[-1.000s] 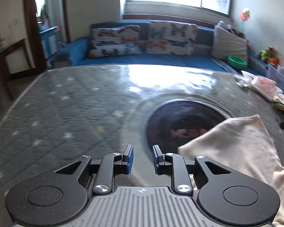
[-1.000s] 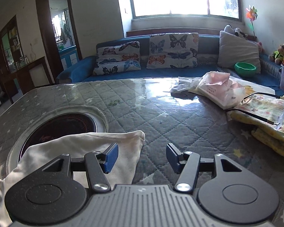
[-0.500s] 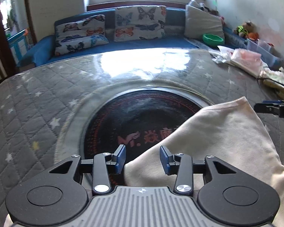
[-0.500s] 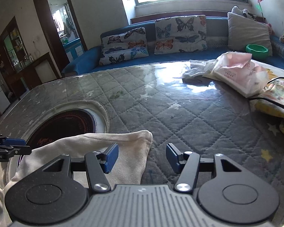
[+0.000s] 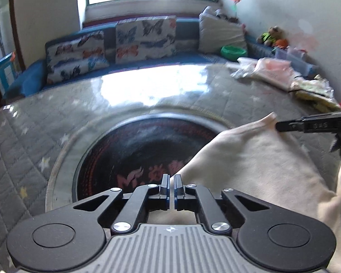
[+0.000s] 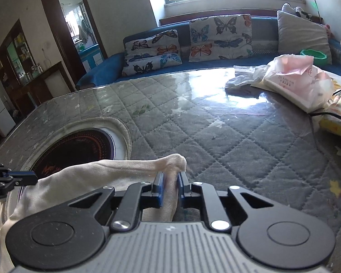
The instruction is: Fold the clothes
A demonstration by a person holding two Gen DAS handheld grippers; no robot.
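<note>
A cream garment [image 5: 250, 166] lies across the near right part of the quilted table, partly over a dark round inset [image 5: 136, 150]. My left gripper [image 5: 171, 177] is shut on the garment's near left corner, with cloth showing under its fingers. In the right wrist view the same garment [image 6: 91, 177] runs leftward from my right gripper [image 6: 170, 175], whose jaws are closing with the far right corner bunched up between the blue pads, which press on it. The right gripper's tip [image 5: 282, 126] shows at that corner in the left wrist view. At the left edge of the right wrist view is the left gripper [image 6: 31, 178].
Plastic bags [image 6: 295, 84] and yellow patterned fabric [image 6: 338, 118] with a black cable crowd the table's right side. A blue sofa with butterfly cushions [image 6: 220, 38] stands behind the table. Grey quilted cover [image 6: 216, 132] stretches ahead of the garment.
Both grippers were open over the garment's corners and have closed on them. The right corner now stands pinched up off the table. The left gripper came in from the left onto its corner.
</note>
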